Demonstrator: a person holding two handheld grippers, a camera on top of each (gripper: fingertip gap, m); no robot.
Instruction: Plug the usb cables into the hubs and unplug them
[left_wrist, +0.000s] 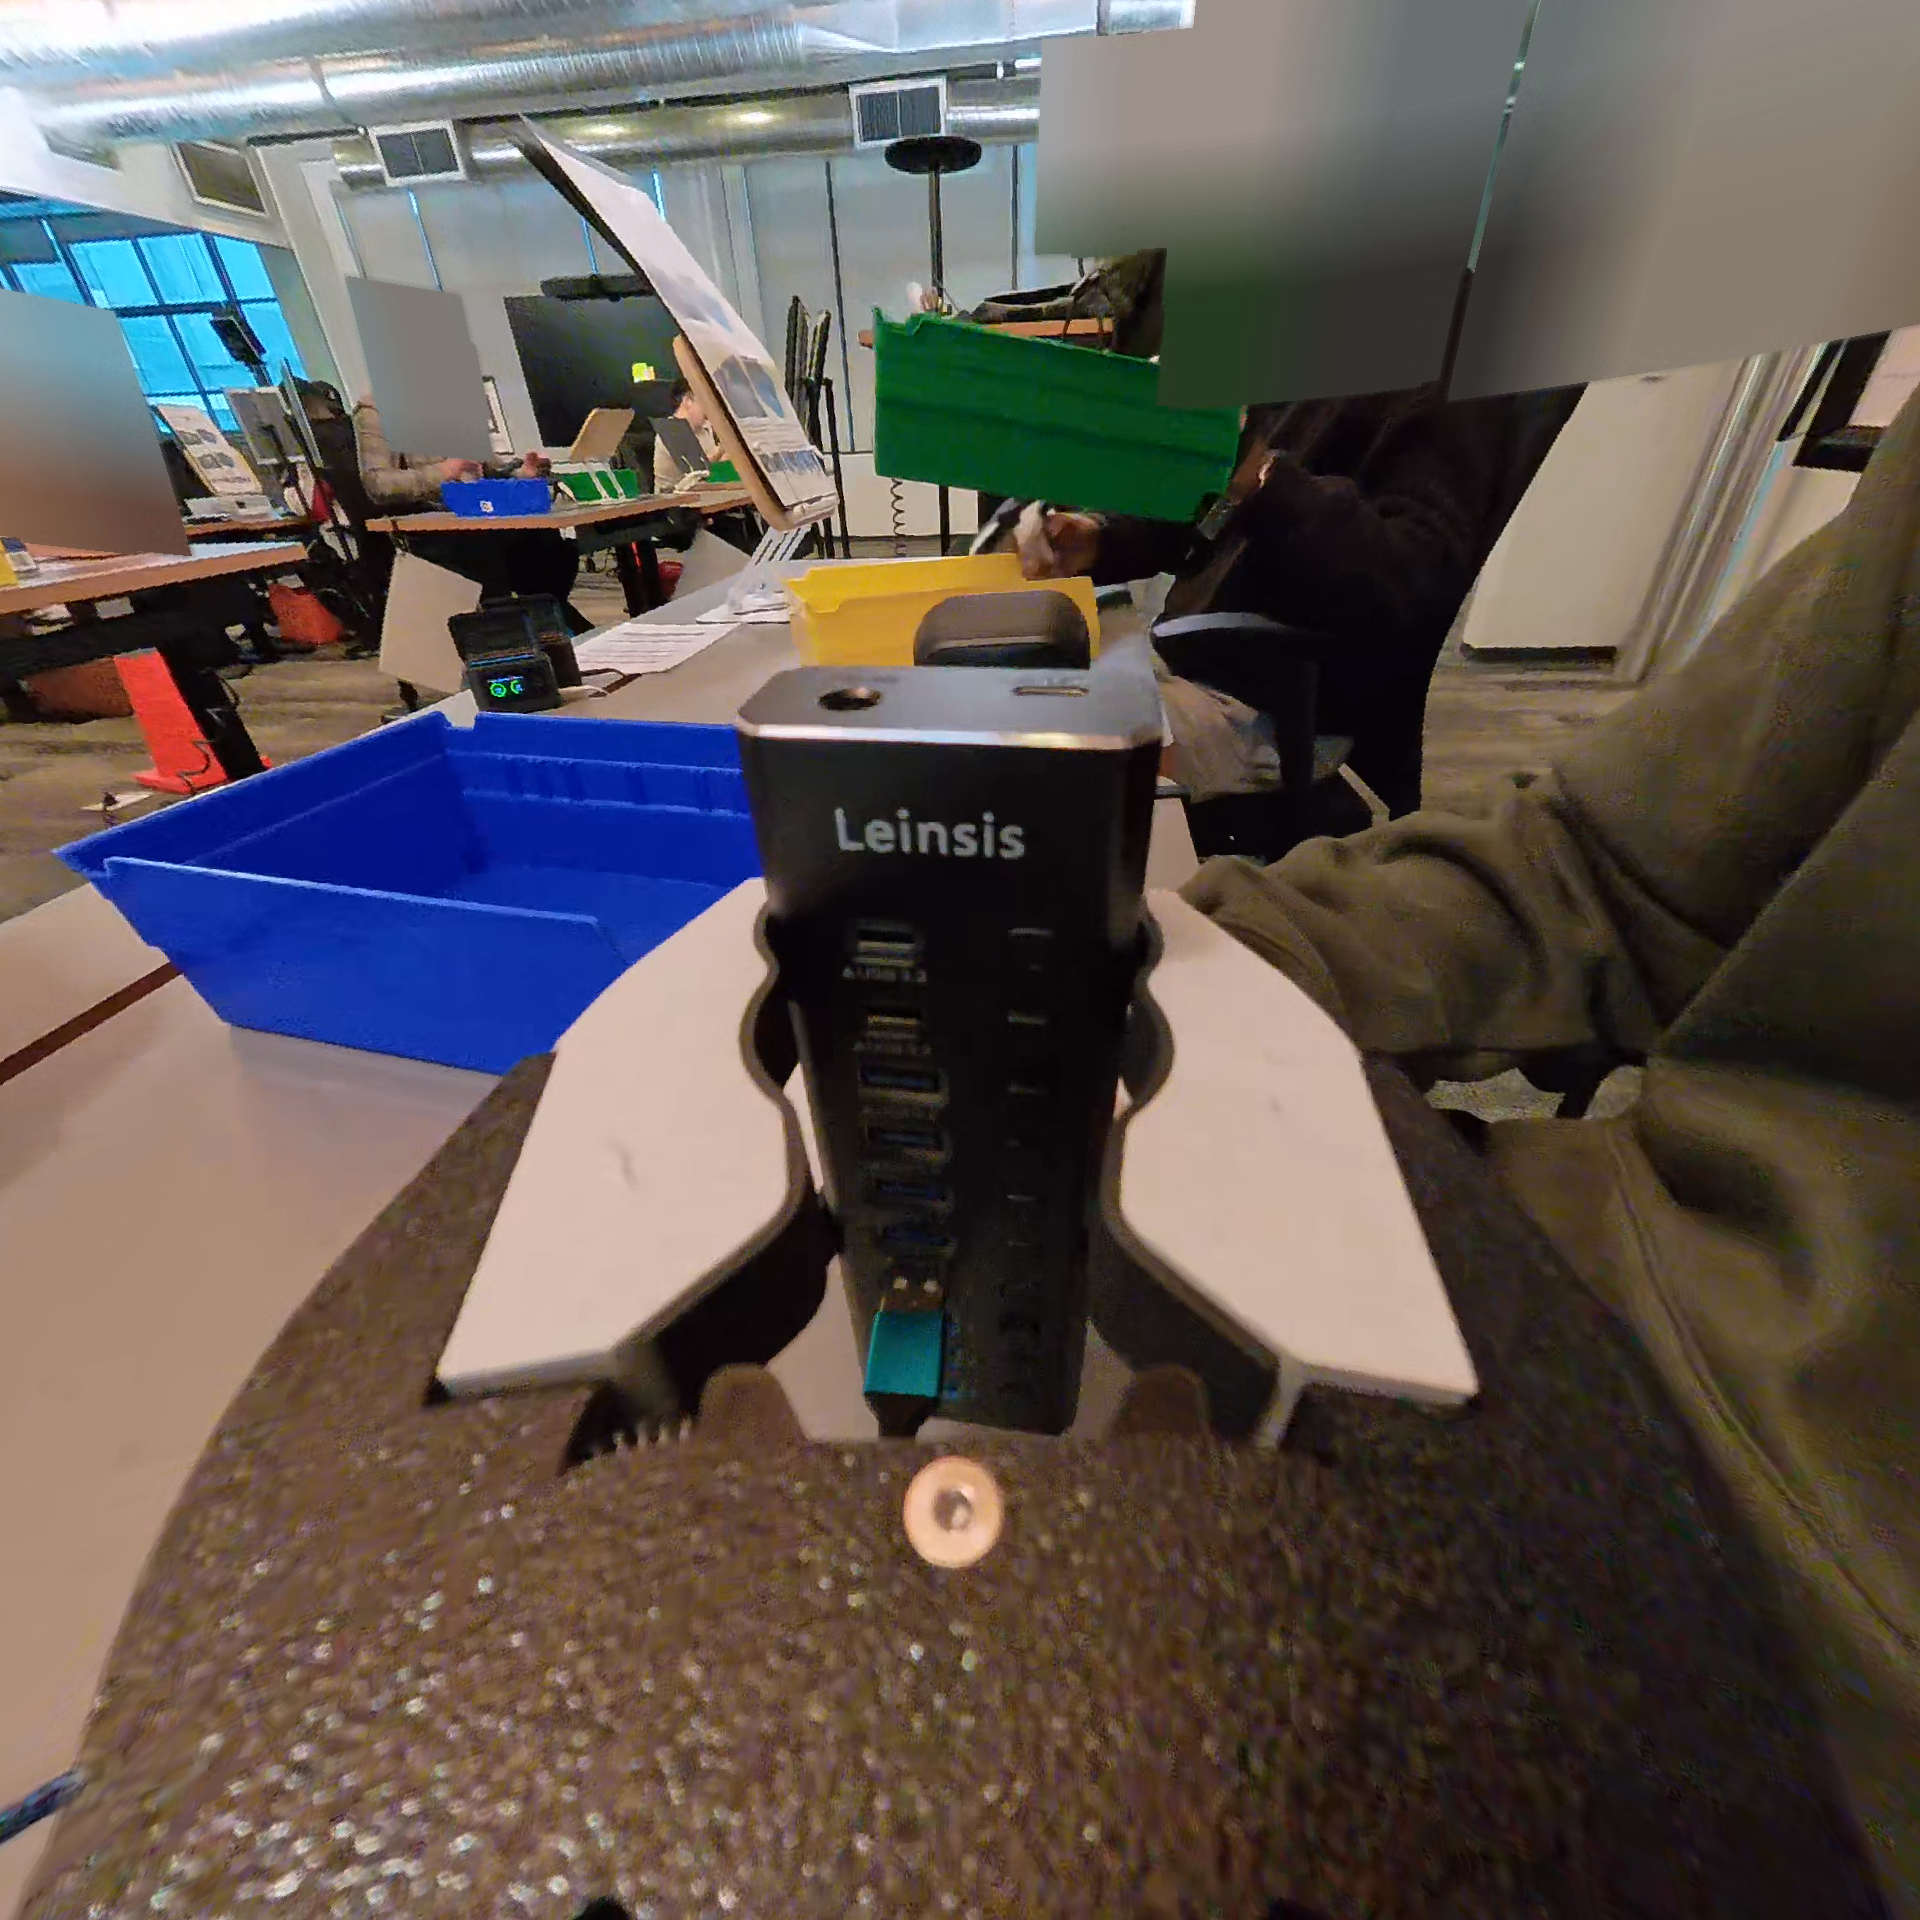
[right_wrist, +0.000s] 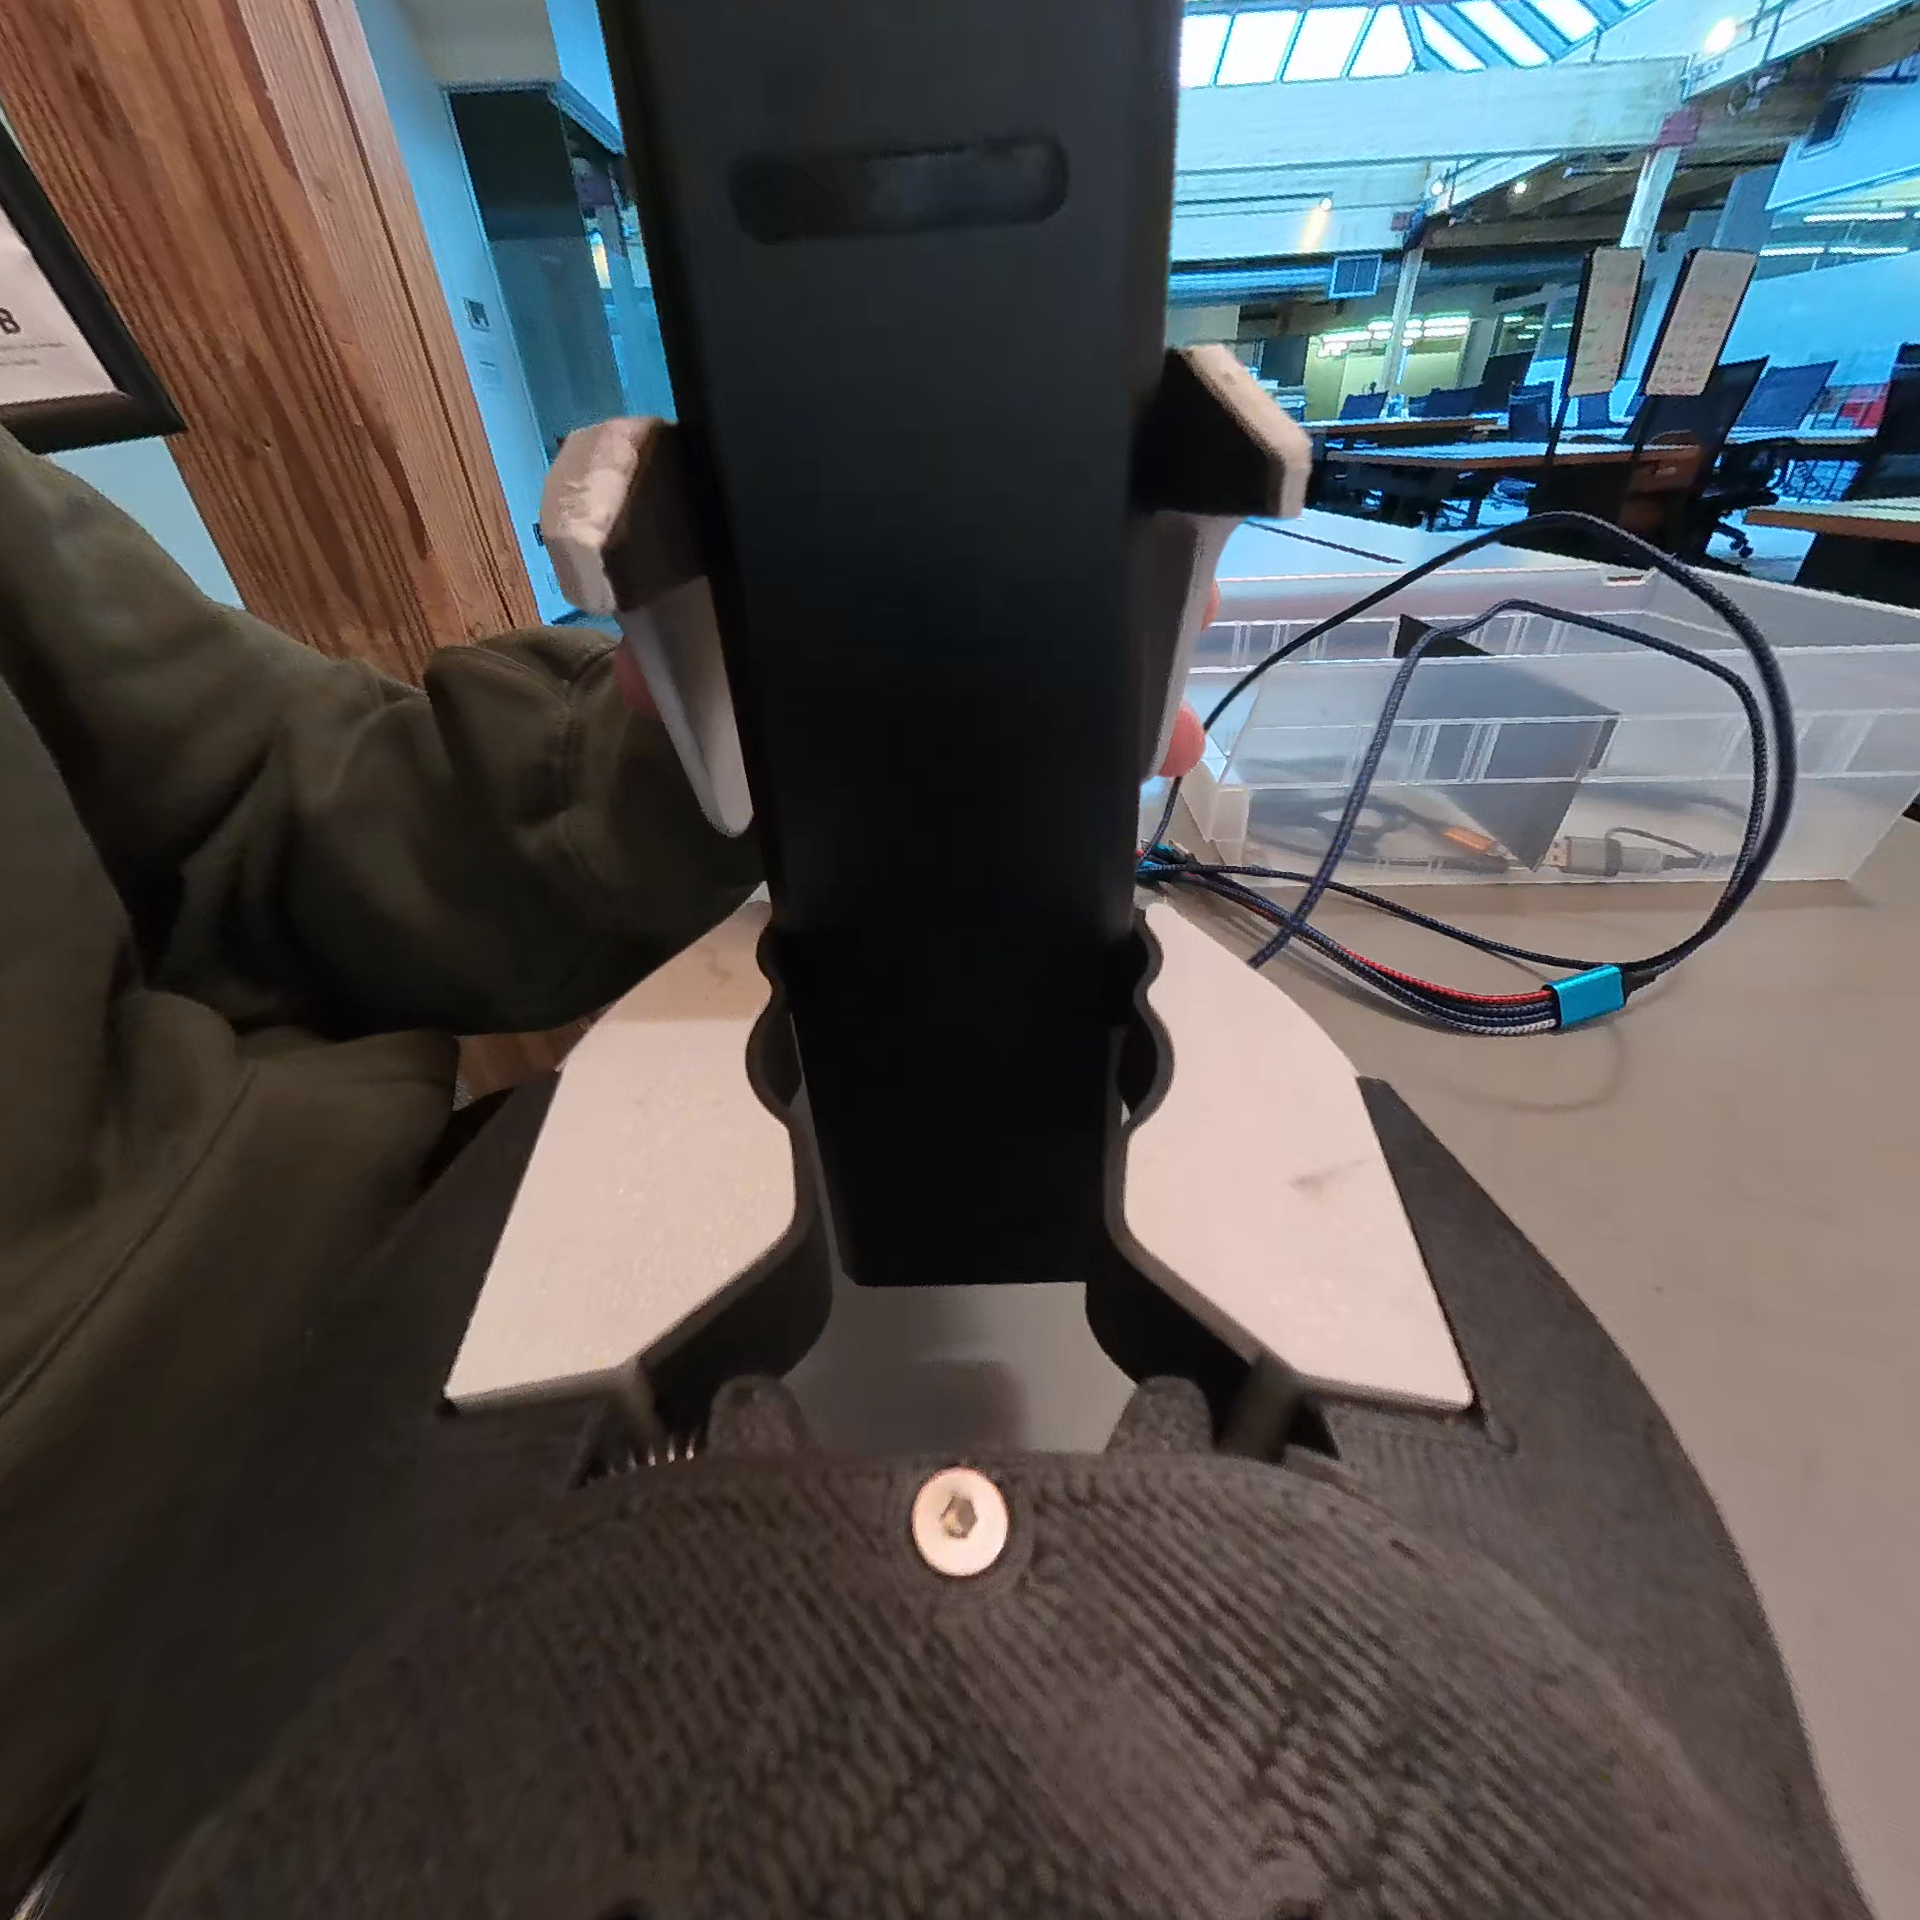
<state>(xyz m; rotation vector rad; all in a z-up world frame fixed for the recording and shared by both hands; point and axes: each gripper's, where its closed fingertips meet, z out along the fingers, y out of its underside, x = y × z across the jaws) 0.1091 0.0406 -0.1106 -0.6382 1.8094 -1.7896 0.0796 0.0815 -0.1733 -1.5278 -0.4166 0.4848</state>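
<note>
A black USB hub (left_wrist: 951, 1039) is clamped upright between the fingers of my left gripper (left_wrist: 951, 987), with its port side facing the camera. A teal USB plug (left_wrist: 906, 1351) sits in a low port of the left column. My right gripper (right_wrist: 951, 997) is shut on the plain back of the same hub (right_wrist: 935, 623). The left gripper's fingertips (right_wrist: 613, 520) show higher up in the right wrist view, pinching the hub's sides. A bundle of braided cables with a blue collar (right_wrist: 1579, 997) lies looped on the table to the right.
An open blue bin (left_wrist: 416, 883) stands on the grey table to the left, with a yellow bin (left_wrist: 883, 613) and a green bin (left_wrist: 1039, 416) behind the hub. A clear bin (right_wrist: 1558, 707) at the right holds a dark box and a connector (right_wrist: 1621, 857). Olive sleeves (left_wrist: 1558, 935) flank both grippers. The tips of one gripper are about 8 cm away from the tips of the other.
</note>
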